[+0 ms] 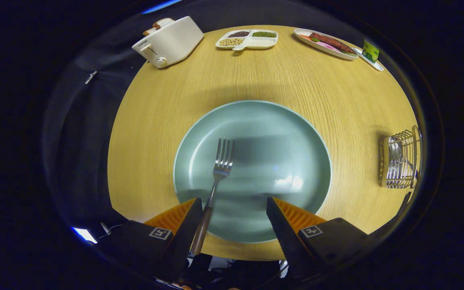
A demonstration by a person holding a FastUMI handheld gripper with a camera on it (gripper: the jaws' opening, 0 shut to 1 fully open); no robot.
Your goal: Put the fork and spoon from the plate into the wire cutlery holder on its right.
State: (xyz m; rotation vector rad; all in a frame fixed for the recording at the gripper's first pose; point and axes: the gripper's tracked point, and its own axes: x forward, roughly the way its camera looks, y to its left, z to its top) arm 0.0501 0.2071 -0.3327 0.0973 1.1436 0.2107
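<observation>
One plate (pixel 272 137), one fork (pixel 220 169) and one wire cutlery holder (pixel 402 160) sit on a round wooden table (pixel 175 104), and one spoon (pixel 395 150) already stands inside the holder. The plate is pale blue-green, round and shallow, glossy with a bright glare patch near its near rim. The fork lies on the plate's left half, its four silver tines pointing away toward the plate's middle and its neck crossing the plate's near rim; its handle is brown wood and runs off the plate toward the camera. The gripper (pixel 234 219) hangs over the plate's near edge with its fingers spread wide apart; the fork's handle lies just inside the left finger (pixel 187 225), close against it, while the right finger stands well clear of it, so nothing is clamped. The holder stands well to the right of the plate, a silver wire basket. Beyond the plate, at the table's far side, are one white toaster (pixel 169 40) with bread in it, one white divided dish (pixel 248 39) with three kinds of beans, and one oval platter (pixel 324 43) of food.
</observation>
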